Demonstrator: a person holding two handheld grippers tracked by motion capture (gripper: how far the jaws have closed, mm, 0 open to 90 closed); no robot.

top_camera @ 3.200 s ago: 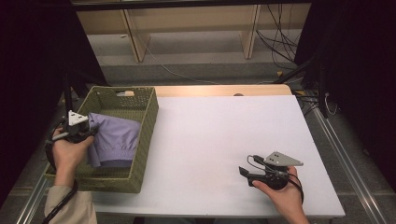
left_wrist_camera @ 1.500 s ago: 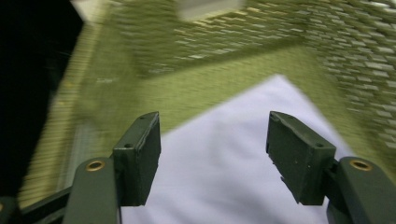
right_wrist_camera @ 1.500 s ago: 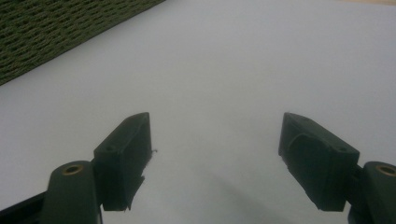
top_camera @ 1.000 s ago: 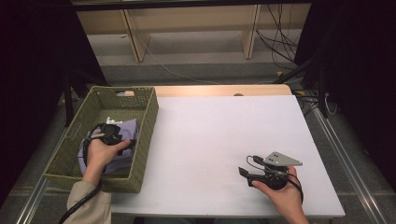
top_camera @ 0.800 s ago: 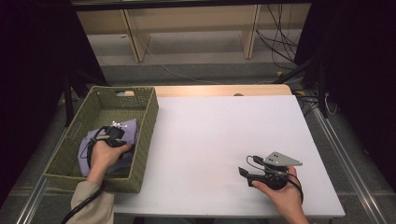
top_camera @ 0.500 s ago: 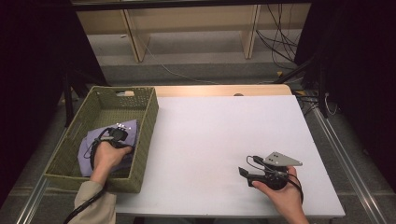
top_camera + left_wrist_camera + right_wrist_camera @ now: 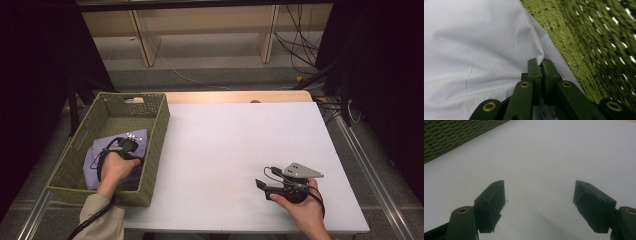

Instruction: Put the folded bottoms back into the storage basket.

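Note:
A lavender cloth [image 7: 95,159] lies in the green woven basket [image 7: 159,131] at the table's left. My left gripper [image 7: 126,146] reaches down into the basket, held by a hand. In the left gripper view its jaws have just been closing and stand shut [image 7: 540,62] on a pinched fold of the cloth [image 7: 474,50], next to the basket's weave [image 7: 599,37]. My right gripper [image 7: 260,185] rests in a hand low over the white table [image 7: 240,140] at the front right. Its jaws [image 7: 539,195] stand wide open with nothing between them.
The basket's wall [image 7: 454,137] shows at the far left of the right gripper view. A wooden strip [image 7: 235,96] runs along the table's back edge, with shelving and cables [image 7: 295,45] beyond. Metal rails [image 7: 370,170] flank the table.
Earlier the left hand held the cloth bunched high at the basket's left side. It has come down into the basket, and the cloth now lies low inside. The right hand stayed still.

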